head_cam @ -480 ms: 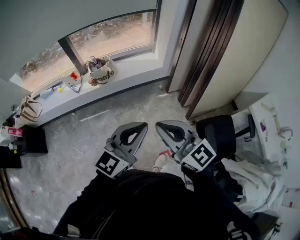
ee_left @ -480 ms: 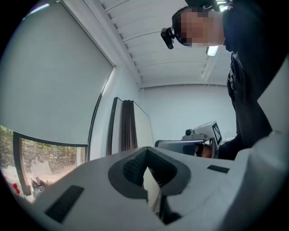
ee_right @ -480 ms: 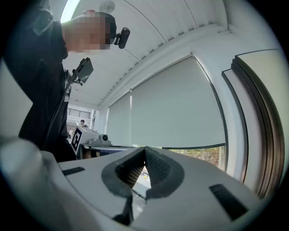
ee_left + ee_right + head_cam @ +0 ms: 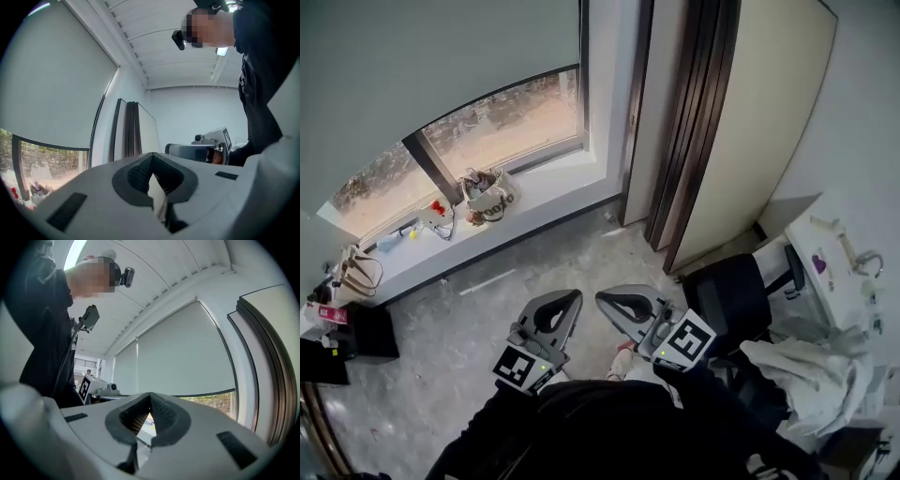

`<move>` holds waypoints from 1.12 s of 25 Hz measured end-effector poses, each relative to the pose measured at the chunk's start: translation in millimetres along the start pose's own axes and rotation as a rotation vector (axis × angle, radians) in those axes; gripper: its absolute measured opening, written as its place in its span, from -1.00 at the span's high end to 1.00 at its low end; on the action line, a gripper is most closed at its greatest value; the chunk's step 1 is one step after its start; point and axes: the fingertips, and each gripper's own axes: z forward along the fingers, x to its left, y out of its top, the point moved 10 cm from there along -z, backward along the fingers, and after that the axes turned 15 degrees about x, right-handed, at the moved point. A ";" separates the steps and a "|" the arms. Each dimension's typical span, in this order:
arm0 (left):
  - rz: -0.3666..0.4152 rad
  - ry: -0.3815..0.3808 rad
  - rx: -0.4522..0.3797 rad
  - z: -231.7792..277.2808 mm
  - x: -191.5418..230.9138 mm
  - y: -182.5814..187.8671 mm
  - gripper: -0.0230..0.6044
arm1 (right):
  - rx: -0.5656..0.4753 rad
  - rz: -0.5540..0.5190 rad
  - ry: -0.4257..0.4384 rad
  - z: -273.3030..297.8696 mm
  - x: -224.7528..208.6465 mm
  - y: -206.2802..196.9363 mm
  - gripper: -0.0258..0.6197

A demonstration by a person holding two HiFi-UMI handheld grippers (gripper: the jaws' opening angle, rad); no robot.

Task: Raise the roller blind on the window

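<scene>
A grey roller blind [image 4: 422,56] covers the upper part of the curved window, and a strip of glass [image 4: 511,117] shows below its bottom edge. The same blind fills the left of the left gripper view [image 4: 56,84] and the middle of the right gripper view [image 4: 183,357]. My left gripper [image 4: 572,298] and right gripper [image 4: 602,300] are held side by side close to my body, over the floor and well short of the window. Both are shut with nothing between the jaws [image 4: 152,154] [image 4: 150,393]. Each gripper view shows the other gripper off to one side.
A small bag [image 4: 487,195] and loose items sit on the white windowsill [image 4: 534,187], with a tote bag [image 4: 358,267] at its left end. Dark curtain folds [image 4: 694,122] hang right of the window. A black chair [image 4: 731,291] and white cloth [image 4: 811,370] are at my right, a black cabinet [image 4: 366,333] at my left.
The head view has tipped up, showing more of the blind. Both grippers sit lower in the frame and nearer my body, still shut and side by side.
</scene>
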 end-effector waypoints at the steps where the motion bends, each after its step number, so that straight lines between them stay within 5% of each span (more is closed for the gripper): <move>1: -0.003 -0.001 0.000 6.1 -1.7 2.1 0.92 | -0.001 0.000 -0.002 -4.6 -6.2 -0.8 0.92; 16: 0.011 0.065 0.019 94.0 8.5 17.9 0.92 | 0.005 -0.009 -0.009 -23.3 -107.5 -1.8 0.91; 28: 0.010 0.063 -0.012 125.8 188.8 46.5 0.92 | 0.054 0.007 -0.068 115.7 -209.1 31.5 0.91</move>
